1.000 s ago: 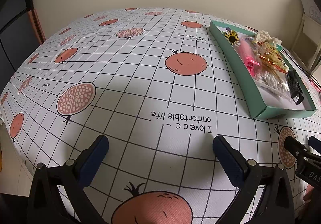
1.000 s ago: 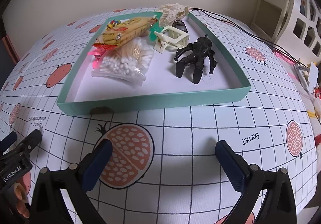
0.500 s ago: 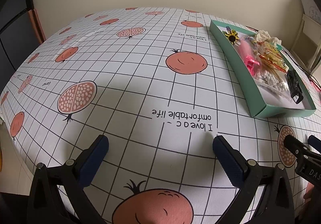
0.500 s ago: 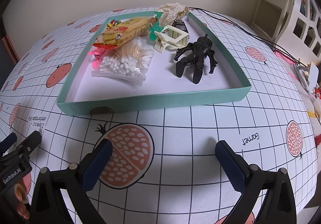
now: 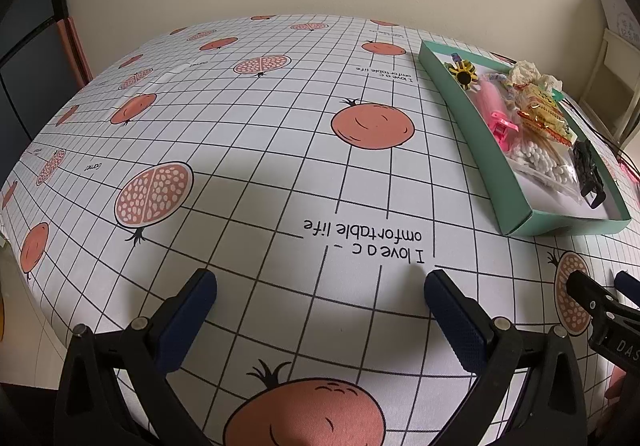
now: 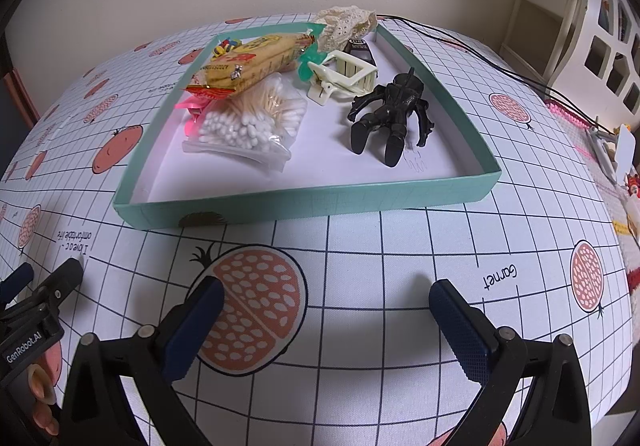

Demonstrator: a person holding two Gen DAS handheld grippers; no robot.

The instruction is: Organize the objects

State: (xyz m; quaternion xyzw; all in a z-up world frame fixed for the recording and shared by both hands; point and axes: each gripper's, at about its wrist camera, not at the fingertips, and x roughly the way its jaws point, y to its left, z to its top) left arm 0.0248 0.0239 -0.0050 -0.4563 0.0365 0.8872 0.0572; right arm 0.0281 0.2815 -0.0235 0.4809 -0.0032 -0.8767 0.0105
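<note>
The teal tray (image 6: 304,202) is sitting on the gridded surface (image 6: 380,258) at twelve o'clock from the right claw (image 6: 324,310), holding a bag of cotton swabs (image 6: 244,126), a snack packet (image 6: 252,62), a cream hair clip (image 6: 344,76) and a black figure (image 6: 392,110). The right claw is hovering released and empty. The left claw (image 5: 320,306) is hanging spread wide over bare cloth, the tray (image 5: 480,150) lying at two o'clock.

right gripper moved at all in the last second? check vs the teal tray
No. In the right wrist view the shallow teal cardboard tray and the pomegranate print sit in the same place relative to the open right gripper, so it has held still.
</note>
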